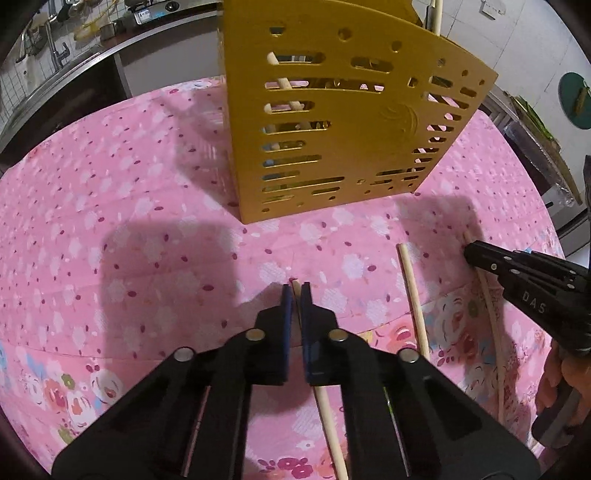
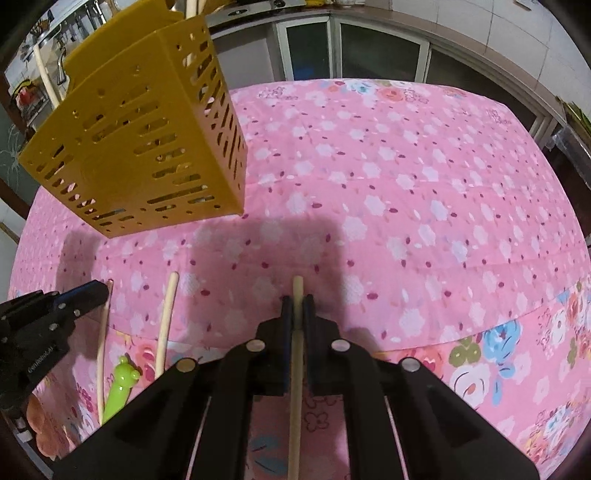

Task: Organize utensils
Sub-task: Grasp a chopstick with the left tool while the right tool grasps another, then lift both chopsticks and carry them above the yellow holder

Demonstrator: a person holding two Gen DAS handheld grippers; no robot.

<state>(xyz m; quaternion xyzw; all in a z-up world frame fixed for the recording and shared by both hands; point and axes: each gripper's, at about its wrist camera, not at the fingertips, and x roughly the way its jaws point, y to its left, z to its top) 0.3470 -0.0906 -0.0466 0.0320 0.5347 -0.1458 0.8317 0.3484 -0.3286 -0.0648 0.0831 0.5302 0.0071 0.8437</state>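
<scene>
The left gripper (image 1: 295,291) is closed narrowly on a wooden chopstick (image 1: 330,424), its blue pads (image 1: 286,332) pressing the stick near its far tip. The right gripper (image 2: 296,304) is likewise clamped on a second chopstick (image 2: 295,387), whose tip projects just beyond the fingers. Both sticks lie low over the pink floral tablecloth (image 2: 406,184).

A third chopstick (image 1: 413,299) lies loose on the cloth between the two grippers, apart from both. A green frog-topped utensil (image 2: 120,384) rests near the cloth's front edge, beside the left gripper.

The yellow perforated utensil holder (image 1: 332,122) stands upright on the table beyond the grippers. Several chopsticks already stand inside it, visible through its slots and above its rim. A kitchen counter (image 2: 369,18) runs behind the table.
</scene>
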